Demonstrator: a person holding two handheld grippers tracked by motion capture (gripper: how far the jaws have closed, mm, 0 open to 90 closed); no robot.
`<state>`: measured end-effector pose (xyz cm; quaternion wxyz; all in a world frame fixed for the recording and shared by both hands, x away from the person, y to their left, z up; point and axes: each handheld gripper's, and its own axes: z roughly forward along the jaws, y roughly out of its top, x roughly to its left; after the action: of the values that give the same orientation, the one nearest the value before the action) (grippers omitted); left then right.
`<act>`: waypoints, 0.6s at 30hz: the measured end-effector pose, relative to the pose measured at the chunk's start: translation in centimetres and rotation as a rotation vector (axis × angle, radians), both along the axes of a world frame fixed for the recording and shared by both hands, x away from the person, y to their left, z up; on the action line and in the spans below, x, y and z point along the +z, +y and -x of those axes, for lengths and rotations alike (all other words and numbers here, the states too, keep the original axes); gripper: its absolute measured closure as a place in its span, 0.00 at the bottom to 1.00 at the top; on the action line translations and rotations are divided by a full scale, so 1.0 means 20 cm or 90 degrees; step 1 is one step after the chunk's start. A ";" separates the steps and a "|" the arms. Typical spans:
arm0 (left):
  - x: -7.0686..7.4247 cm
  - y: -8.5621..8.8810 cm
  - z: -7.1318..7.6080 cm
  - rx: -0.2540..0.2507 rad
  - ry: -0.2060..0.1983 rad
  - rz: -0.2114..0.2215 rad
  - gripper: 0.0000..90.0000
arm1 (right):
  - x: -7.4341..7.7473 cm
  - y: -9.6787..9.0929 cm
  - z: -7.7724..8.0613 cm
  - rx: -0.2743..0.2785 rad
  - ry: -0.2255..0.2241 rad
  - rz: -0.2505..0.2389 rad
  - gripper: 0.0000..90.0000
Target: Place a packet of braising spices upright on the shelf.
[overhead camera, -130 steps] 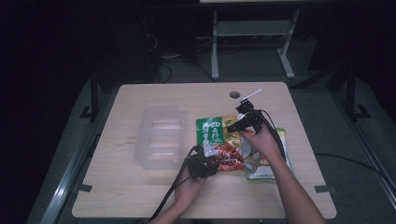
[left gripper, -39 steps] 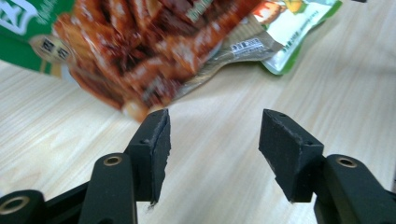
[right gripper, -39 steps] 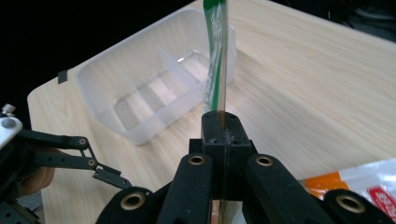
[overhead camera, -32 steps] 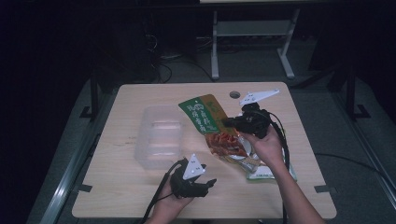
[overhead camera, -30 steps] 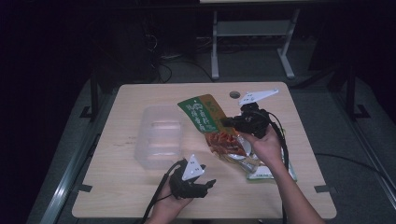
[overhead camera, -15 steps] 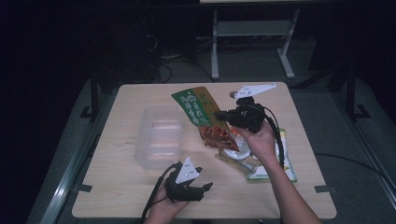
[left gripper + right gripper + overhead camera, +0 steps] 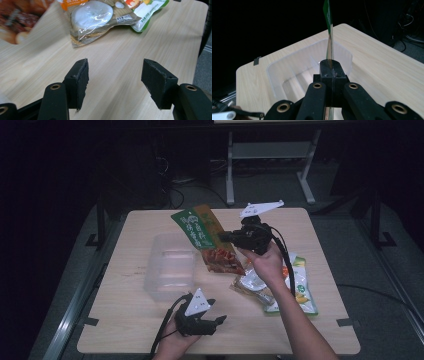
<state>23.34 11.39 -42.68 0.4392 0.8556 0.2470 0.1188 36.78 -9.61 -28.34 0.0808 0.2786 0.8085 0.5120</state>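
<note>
The green-and-red snack packet [image 7: 207, 240] carries large white characters down its green upper half in the high view; they are too small and tilted to read. The clear pouch with a white round cake [image 7: 96, 17] bears a small white label with a barcode and fine print in the left gripper view, not legible. The green-edged packet [image 7: 300, 287] shows print that is blurred. No text can be read with certainty.

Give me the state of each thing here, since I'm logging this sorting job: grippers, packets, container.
Right gripper: shut on green-and-red snack packet.
Green-and-red snack packet: lifted off the table, beside the container.
Left gripper: open, nothing between the jaws.
Clear plastic container: open-topped, on the table.
Clear packet with white round cake: lying flat on the table.
</note>
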 end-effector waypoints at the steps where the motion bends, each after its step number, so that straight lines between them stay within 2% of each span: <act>1: 0.00 0.00 0.00 -0.001 0.001 0.004 0.42 | 0.00 0.00 0.00 0.001 -0.001 -0.001 1.00; 7: 0.00 -0.01 0.00 -0.011 0.001 0.003 0.42 | 0.03 0.04 -0.04 0.002 -0.004 -0.004 1.00; 18: 0.02 -0.01 0.00 -0.017 -0.002 0.024 0.42 | 0.10 0.15 -0.15 0.006 -0.021 -0.016 1.00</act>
<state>23.42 11.21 -42.37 0.4572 0.8503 0.2367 0.1094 39.79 -6.56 -26.36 0.0885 0.2670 0.8020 0.5270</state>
